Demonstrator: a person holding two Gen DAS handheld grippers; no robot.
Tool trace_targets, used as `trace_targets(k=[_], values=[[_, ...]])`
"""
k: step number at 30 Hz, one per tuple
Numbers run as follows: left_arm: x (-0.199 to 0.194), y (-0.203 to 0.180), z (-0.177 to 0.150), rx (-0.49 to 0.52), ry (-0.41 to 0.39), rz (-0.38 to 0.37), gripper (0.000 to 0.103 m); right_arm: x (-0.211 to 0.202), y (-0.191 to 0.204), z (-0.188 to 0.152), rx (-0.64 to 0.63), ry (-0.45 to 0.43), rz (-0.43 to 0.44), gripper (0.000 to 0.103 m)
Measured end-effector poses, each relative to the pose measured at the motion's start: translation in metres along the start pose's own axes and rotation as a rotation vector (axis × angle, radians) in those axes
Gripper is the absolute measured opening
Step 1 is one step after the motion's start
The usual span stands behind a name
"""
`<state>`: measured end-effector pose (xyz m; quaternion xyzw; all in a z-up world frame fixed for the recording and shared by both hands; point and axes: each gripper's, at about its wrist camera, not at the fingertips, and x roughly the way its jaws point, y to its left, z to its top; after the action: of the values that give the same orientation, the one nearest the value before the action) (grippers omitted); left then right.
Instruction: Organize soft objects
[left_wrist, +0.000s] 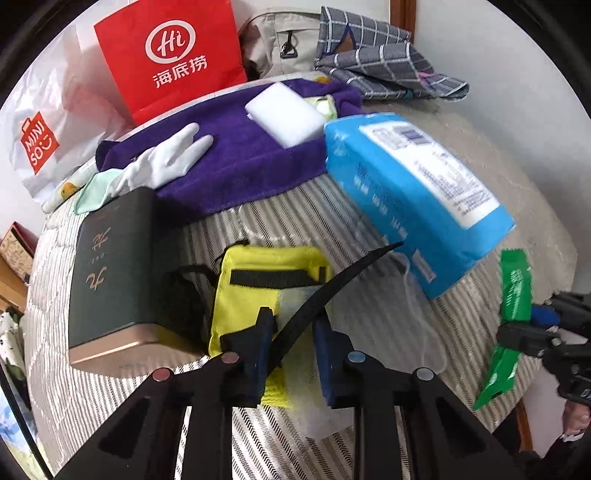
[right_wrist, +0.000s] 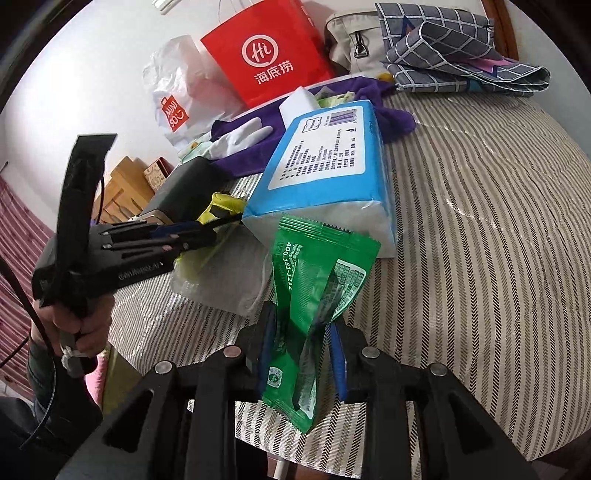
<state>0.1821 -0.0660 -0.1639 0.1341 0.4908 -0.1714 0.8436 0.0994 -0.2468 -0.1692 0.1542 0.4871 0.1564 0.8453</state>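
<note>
My left gripper (left_wrist: 293, 325) is over a yellow pouch (left_wrist: 258, 291) on the striped mattress, with the pouch's black strap (left_wrist: 332, 288) running between its fingers; the jaws stand apart around the strap. My right gripper (right_wrist: 303, 328) is shut on a green packet (right_wrist: 317, 280) and holds it above the bed; it also shows in the left wrist view (left_wrist: 513, 295). A blue tissue pack (left_wrist: 417, 192) lies just beyond. A white glove (left_wrist: 166, 158) and a white sponge (left_wrist: 284, 114) lie on a purple towel (left_wrist: 236, 166).
A dark green box (left_wrist: 110, 273) lies left of the pouch. A red paper bag (left_wrist: 166, 55), a Miniso plastic bag (left_wrist: 40, 140), a beige bag (left_wrist: 277, 44) and a checked grey cloth (left_wrist: 376, 55) stand along the wall. A clear plastic bag (right_wrist: 218, 280) lies near the bed's front edge.
</note>
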Motion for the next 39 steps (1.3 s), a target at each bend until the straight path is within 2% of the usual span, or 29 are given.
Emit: trace_targets(k=[3, 7, 12, 21, 26, 29, 32, 39], values=[[0.009, -0.004, 0.003, 0.021, 0.017, 0.002, 0.02, 0.0, 0.0, 0.0, 0.003, 0.001, 0.004, 0.028], [0.012, -0.005, 0.004, 0.019, 0.01, -0.001, 0.015, 0.002, -0.001, 0.0, 0.004, 0.007, -0.005, 0.028], [-0.004, 0.005, 0.004, -0.04, -0.036, -0.056, 0.012, 0.005, -0.005, 0.001, 0.014, 0.015, -0.01, 0.027], [-0.025, 0.024, -0.005, -0.137, -0.079, -0.096, 0.011, 0.0, 0.011, 0.007, -0.033, 0.016, -0.038, 0.025], [-0.032, 0.034, -0.014, -0.174, -0.089, -0.093, 0.011, -0.004, 0.014, 0.009, -0.034, 0.019, -0.056, 0.025], [-0.032, 0.042, -0.024, -0.208, -0.068, -0.101, 0.011, -0.005, 0.016, 0.01, -0.037, 0.026, -0.067, 0.025], [-0.026, 0.046, -0.04, -0.229, -0.028, -0.078, 0.011, -0.003, 0.017, 0.009, -0.037, 0.037, -0.074, 0.025], [-0.012, 0.059, -0.073, -0.318, 0.026, -0.134, 0.015, 0.004, 0.017, 0.004, -0.04, 0.066, -0.082, 0.025]])
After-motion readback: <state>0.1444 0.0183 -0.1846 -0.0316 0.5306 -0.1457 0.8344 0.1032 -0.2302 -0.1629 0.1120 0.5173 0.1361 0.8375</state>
